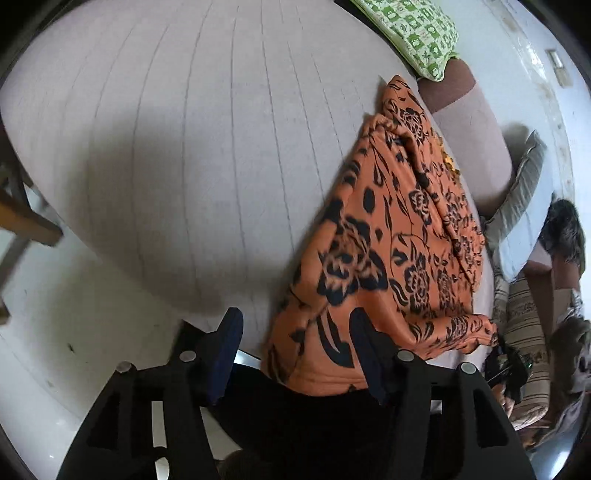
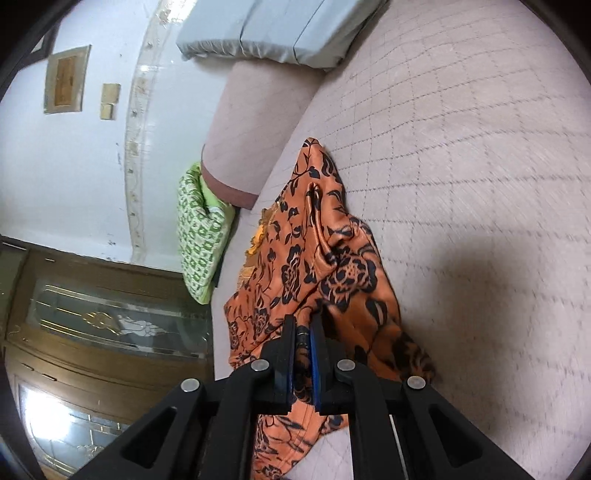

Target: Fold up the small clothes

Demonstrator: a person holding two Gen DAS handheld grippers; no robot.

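An orange garment with a black flower print (image 1: pixel 399 236) lies crumpled on the pale quilted bed cover (image 1: pixel 184 147). My left gripper (image 1: pixel 295 332) hangs over the garment's near edge with its blue pads wide apart. Cloth lies between and below the pads, and neither pad presses on it. In the right wrist view the same orange garment (image 2: pixel 317 258) stretches away from my right gripper (image 2: pixel 303 326). That gripper is shut, with a fold of the cloth pinched between its blue pads. The cloth under the right gripper's body is hidden.
A green-and-white patterned pillow (image 1: pixel 417 33) lies at the bed's far end beside a pink bolster (image 1: pixel 476 136). Folded grey-blue bedding (image 2: pixel 273 29) rests at the bed's edge. A wooden door with glass panels (image 2: pixel 103 332) stands to the left. Striped cushions (image 1: pixel 524 332) crowd the right.
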